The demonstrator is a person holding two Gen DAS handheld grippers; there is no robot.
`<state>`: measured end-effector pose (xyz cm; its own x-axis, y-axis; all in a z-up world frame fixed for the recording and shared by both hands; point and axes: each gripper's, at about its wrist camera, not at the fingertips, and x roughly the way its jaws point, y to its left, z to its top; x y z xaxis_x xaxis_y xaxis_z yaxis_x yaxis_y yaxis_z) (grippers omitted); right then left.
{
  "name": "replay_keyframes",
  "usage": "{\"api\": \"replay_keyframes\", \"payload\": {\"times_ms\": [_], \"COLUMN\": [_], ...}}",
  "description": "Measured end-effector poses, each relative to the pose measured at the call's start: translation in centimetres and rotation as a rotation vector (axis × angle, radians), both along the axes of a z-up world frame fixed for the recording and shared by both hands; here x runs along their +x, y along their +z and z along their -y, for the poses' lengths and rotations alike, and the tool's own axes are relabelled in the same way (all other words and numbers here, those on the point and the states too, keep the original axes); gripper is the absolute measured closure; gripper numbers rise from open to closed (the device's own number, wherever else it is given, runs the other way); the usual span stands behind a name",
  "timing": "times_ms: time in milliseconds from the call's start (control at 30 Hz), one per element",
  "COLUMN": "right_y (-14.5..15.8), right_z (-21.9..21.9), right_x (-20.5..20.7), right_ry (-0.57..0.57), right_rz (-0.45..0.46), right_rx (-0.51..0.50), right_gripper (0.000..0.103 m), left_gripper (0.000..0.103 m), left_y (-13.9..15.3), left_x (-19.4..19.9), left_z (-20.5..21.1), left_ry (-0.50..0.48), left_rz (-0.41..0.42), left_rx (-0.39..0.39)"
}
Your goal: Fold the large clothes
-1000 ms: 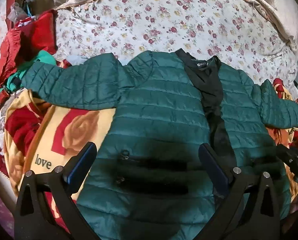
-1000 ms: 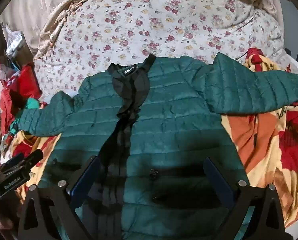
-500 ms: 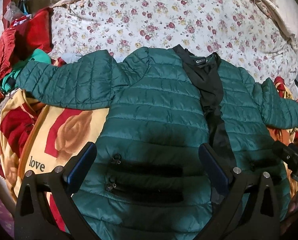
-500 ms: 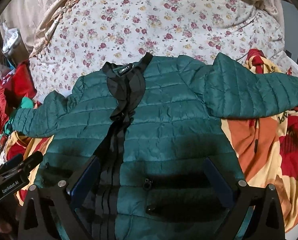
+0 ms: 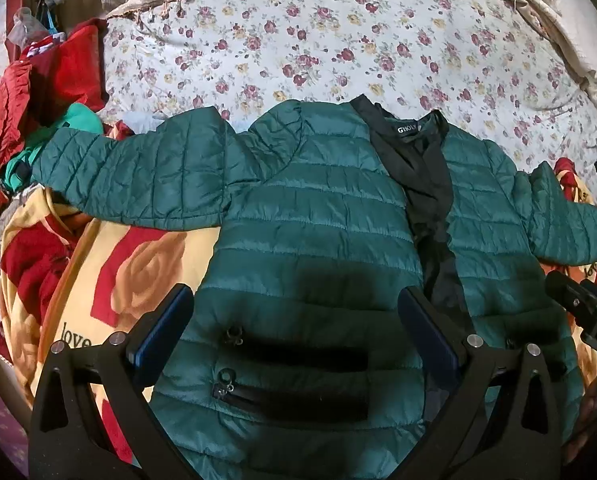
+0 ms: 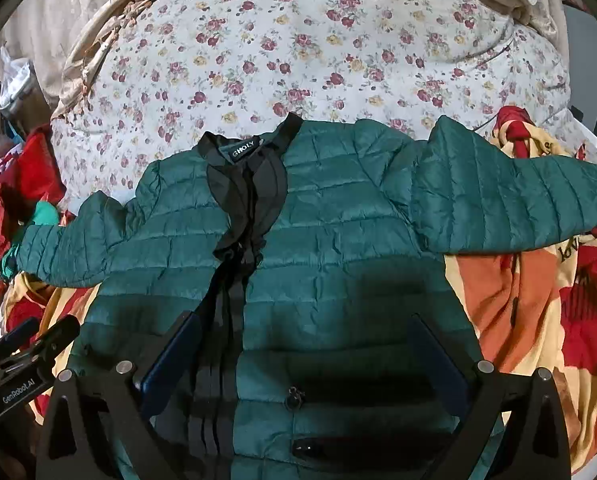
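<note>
A dark green quilted jacket (image 5: 322, 216) lies face up on the bed, front open a little with black lining showing, both sleeves spread out to the sides. It also shows in the right wrist view (image 6: 338, 248). My left gripper (image 5: 296, 308) is open and empty, hovering over the jacket's lower left half above two zip pockets. My right gripper (image 6: 304, 336) is open and empty over the lower right half, near the front opening. Each gripper's tip shows at the edge of the other's view.
The jacket rests on a yellow and red rose blanket (image 5: 138, 264) over a floral bedsheet (image 5: 338, 40). Red and teal clothes (image 5: 38, 92) are piled at the left. A beige fringed cover (image 6: 98, 40) lies along the far edge.
Both grippers have pulled back and up a little from the jacket, so more of its hem and pockets shows. Both stay open; the jacket has not moved.
</note>
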<state>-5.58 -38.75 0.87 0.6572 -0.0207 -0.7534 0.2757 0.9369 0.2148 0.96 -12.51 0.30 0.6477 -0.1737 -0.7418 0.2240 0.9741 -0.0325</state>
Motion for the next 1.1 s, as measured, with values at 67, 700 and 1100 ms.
{"api": "replay_keyframes", "payload": {"times_ms": [67, 700, 1100], "right_y": [0.0, -0.2, -0.6], "right_z": [0.1, 0.1, 0.3], "right_x": [0.3, 2.0, 3.0], "right_ry": [-0.004, 0.015, 0.009], "right_rz": [0.000, -0.025, -0.035], "right_rx": [-0.002, -0.031, -0.048], "right_gripper": [0.001, 0.001, 0.001], "left_gripper": [0.001, 0.001, 0.001], "left_y": [0.1, 0.1, -0.5], "left_x": [0.2, 1.4, 2.3], "left_z": [0.1, 0.0, -0.5], "left_ry": [0.002, 0.013, 0.035], "left_rz": [0.001, 0.007, 0.000], "left_rx": [0.001, 0.006, 0.005]}}
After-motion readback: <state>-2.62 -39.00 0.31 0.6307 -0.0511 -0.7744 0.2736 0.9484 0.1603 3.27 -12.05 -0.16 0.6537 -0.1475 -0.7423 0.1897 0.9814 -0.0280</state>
